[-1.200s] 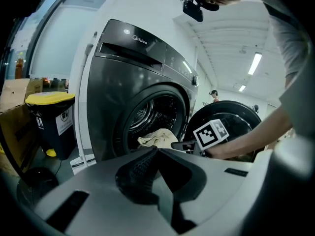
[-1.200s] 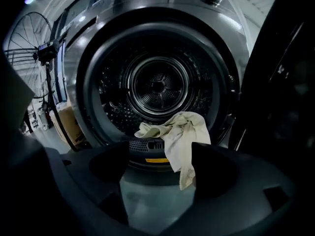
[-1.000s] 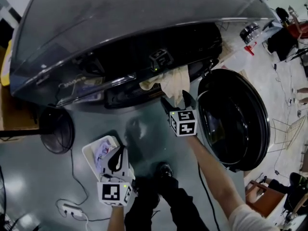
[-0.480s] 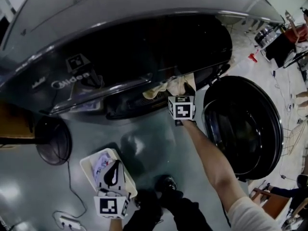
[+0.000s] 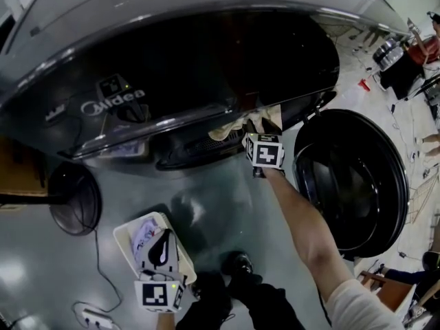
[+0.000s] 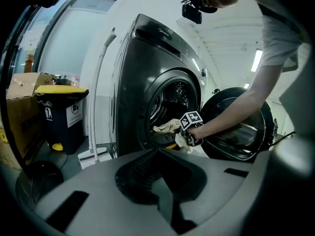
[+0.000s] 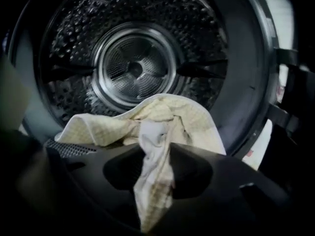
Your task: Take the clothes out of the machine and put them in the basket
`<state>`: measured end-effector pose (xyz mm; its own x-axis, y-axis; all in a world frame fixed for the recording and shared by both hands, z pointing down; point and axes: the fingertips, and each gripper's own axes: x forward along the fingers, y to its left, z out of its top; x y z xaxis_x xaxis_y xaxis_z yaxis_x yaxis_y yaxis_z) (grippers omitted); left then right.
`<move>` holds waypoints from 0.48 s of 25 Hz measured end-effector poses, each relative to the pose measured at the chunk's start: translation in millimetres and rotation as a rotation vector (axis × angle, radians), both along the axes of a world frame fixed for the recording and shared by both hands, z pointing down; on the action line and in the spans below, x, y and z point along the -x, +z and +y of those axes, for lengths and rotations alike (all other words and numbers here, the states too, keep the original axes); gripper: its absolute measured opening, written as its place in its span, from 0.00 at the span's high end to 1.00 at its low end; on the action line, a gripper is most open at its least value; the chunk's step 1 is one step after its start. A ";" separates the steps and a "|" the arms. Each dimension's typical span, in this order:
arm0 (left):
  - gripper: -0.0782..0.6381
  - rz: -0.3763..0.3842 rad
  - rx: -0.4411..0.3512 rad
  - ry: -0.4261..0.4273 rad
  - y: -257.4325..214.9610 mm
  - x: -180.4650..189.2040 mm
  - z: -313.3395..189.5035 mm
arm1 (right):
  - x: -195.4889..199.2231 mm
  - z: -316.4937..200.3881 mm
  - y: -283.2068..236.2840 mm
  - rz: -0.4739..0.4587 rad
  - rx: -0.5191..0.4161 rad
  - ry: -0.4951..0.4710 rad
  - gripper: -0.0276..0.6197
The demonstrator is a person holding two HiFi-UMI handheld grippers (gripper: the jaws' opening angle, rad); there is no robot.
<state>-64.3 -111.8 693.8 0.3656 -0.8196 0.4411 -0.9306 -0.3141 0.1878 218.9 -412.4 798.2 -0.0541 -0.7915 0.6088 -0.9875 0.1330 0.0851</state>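
At the drum rim [image 7: 248, 82], right tongs [image 7: 156, 154], just closing, clamp the cream cloth [image 7: 162, 114].
Left tongs [image 6: 157, 152] together, empty, over the basket [image 5: 124, 225], well apart.

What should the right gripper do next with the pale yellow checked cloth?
Probably pull back, drawing the pale yellow checked cloth from the perforated steel drum towards the white basket. The jaws of the right gripper have just been closing and now pinch a fold of it; the rest lies on the drum's lip.
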 end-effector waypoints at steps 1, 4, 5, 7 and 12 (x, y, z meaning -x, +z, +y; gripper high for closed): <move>0.87 -0.002 0.003 0.000 1.4 0.8 1.5 | 1.7 1.1 0.9 0.005 0.015 -0.016 0.75; 0.87 -0.001 -0.001 0.003 -0.4 1.1 4.0 | 6.6 4.6 2.2 -0.030 0.061 -0.037 0.82; 0.87 -0.001 0.001 0.004 -1.9 0.9 5.2 | 7.6 6.6 1.1 -0.054 0.071 -0.038 0.82; 0.87 -0.002 0.008 0.006 -6.9 0.4 6.0 | 9.7 12.0 -5.1 -0.089 0.077 -0.039 0.83; 0.87 0.009 0.011 0.006 -31.7 -4.3 5.3 | 21.9 35.7 -20.3 -0.142 0.090 -0.076 0.83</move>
